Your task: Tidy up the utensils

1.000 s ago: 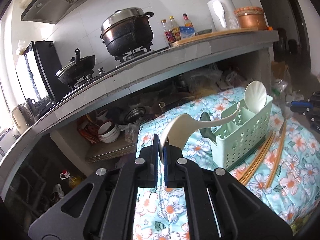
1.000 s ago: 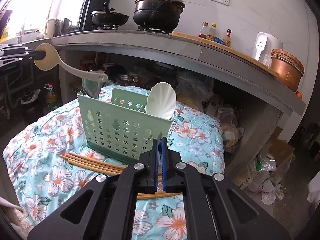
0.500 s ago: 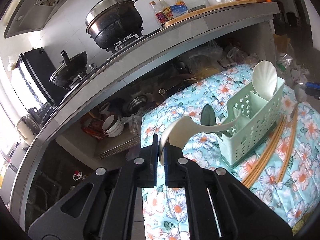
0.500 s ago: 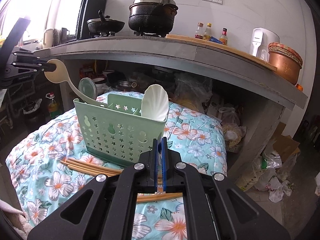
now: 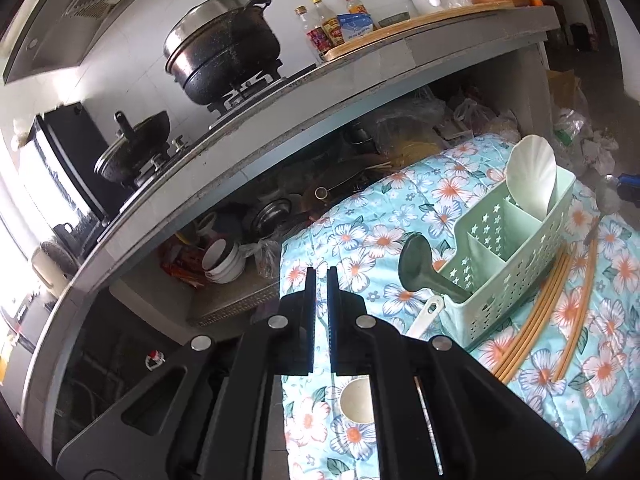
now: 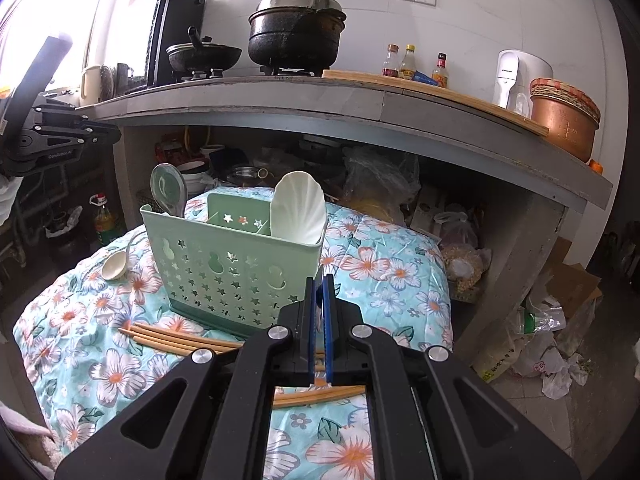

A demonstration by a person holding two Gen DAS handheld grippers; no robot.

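Observation:
A pale green star-punched basket (image 5: pixel 516 276) (image 6: pixel 224 268) stands on the floral cloth. A dark green spoon (image 5: pixel 416 264) (image 6: pixel 168 190) leans out of its left end, and a white shell-shaped scoop (image 5: pixel 530 176) (image 6: pixel 298 210) stands in its right end. A cream ladle (image 5: pixel 356 400) (image 6: pixel 114 270) lies on the cloth by the basket's left end, free of any grip. My left gripper (image 5: pixel 321 272) (image 6: pixel 100 132) hovers above it, shut and empty. Several wooden chopsticks (image 5: pixel 536 324) (image 6: pixel 176 336) lie in front of the basket. My right gripper (image 6: pixel 318 280) is shut and empty just above them.
A grey counter (image 6: pixel 360 100) runs behind, carrying a big black pot (image 6: pixel 296 36), a wok (image 6: pixel 204 54), sauce bottles (image 6: pixel 408 62), a white kettle (image 6: pixel 516 76) and a copper pot (image 6: pixel 564 120). Bowls and bags crowd the shelf beneath. Plastic bags (image 6: pixel 552 360) litter the floor on the right.
The left gripper has let go of the cream ladle, which now lies on the cloth beside the basket. The left gripper has drawn back to the left. The right gripper has stayed put.

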